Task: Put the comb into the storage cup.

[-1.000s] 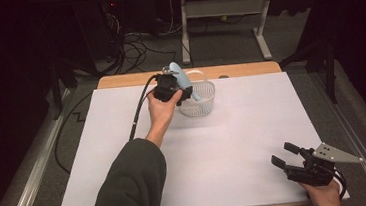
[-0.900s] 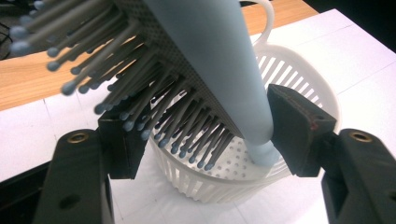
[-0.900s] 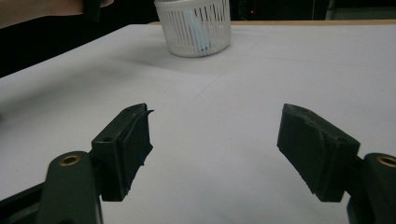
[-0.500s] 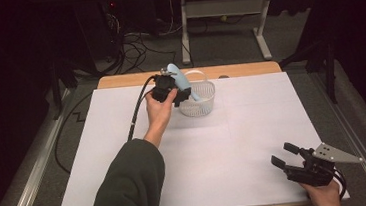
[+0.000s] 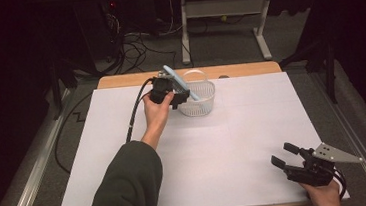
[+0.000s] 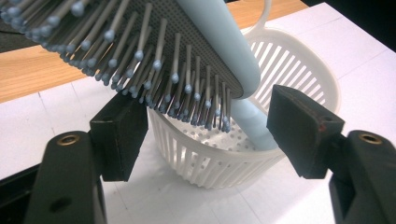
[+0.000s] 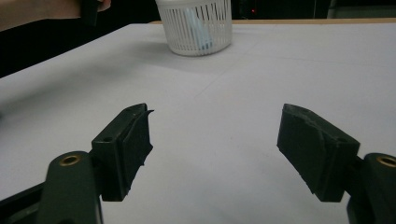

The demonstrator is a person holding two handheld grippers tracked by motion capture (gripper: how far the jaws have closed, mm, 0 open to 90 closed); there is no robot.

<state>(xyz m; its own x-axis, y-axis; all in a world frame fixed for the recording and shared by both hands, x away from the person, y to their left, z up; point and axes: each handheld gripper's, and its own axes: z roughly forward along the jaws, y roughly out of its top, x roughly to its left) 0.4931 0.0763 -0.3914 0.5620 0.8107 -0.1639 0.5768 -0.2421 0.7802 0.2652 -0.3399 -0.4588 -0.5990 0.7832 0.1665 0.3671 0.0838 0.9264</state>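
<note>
left gripper point(image 5: 180, 94), held in the person's left hand point(image 5: 157, 111) at the far side of the table, has its jaws spread wide with the pale blue hairbrush point(image 6: 205, 56) standing free between them, touching neither pad as far as the left gripper view shows; the brush leans with its handle end down inside the white slotted basket point(image 5: 196, 99) and its bristled head up over the rim. my guess at the risk: the head is heavy and sticks out high, so a nudge from either jaw on the way out could lever the brush over the rim or tip the light basket on the white paper sheet point(image 5: 235, 143). right gripper point(image 5: 297, 166) rests low at the near right corner, jaws also parted and empty, well apart from the basket. left gripper view gives the ball-tipped bristles and the gaps at each pad; high view instead gives where both hands sit; right gripper view point(image 7: 215, 154) shows the blue handle through the basket wall point(image 7: 196, 28).
</note>
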